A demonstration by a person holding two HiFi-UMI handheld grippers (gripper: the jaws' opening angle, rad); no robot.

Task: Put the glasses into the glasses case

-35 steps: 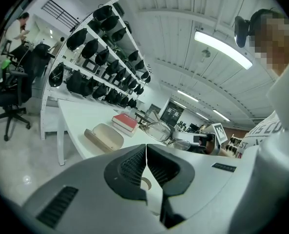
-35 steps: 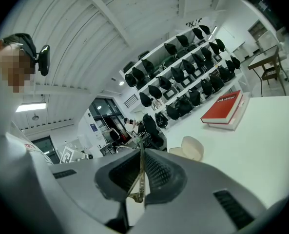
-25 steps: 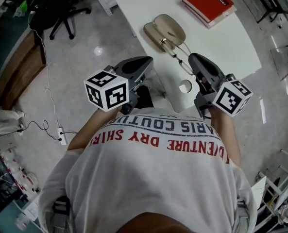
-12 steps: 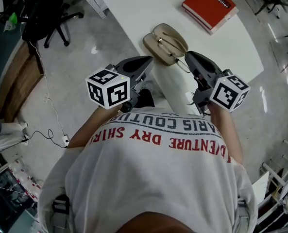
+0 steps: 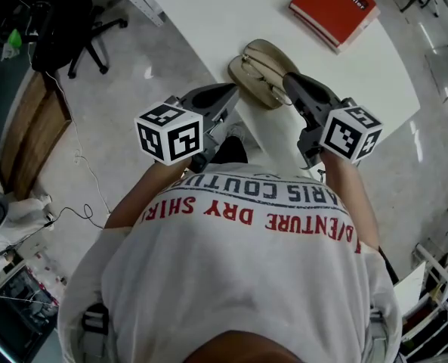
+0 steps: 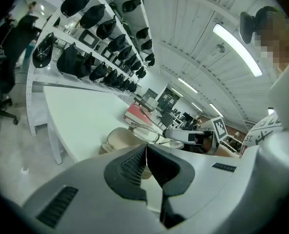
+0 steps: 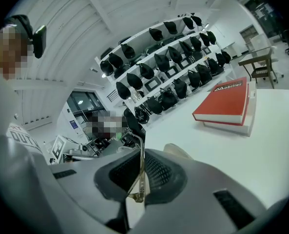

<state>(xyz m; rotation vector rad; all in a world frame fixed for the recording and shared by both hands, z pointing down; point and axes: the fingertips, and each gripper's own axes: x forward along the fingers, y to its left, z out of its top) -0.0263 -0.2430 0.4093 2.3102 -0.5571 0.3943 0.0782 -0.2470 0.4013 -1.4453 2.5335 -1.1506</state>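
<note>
At the left, the left gripper (image 5: 229, 94) is held just beside the near edge of the white table (image 5: 231, 6), and in the left gripper view its jaws (image 6: 146, 147) are seen pressed together with nothing between them. In the middle, the beige glasses case (image 5: 278, 51) lies open on the table, and the glasses (image 5: 260, 70) are seen over its hollow; whether they already rest in it cannot be told. To the right, the right gripper (image 5: 288, 83) is pointed at the case, and in the right gripper view its pads (image 7: 142, 155) are seen pinching the thin metal temple of the glasses. Further to the right and at the back, a red book (image 5: 333, 6) lies on the table, well apart from the work. The step in hand is judged to be the placing of the glasses into the case. For the next move, the frame should be lowered flat into the hollow and the temple let go only when it is seated; afterwards the lid would have to be closed, probably with the empty left gripper.
</note>
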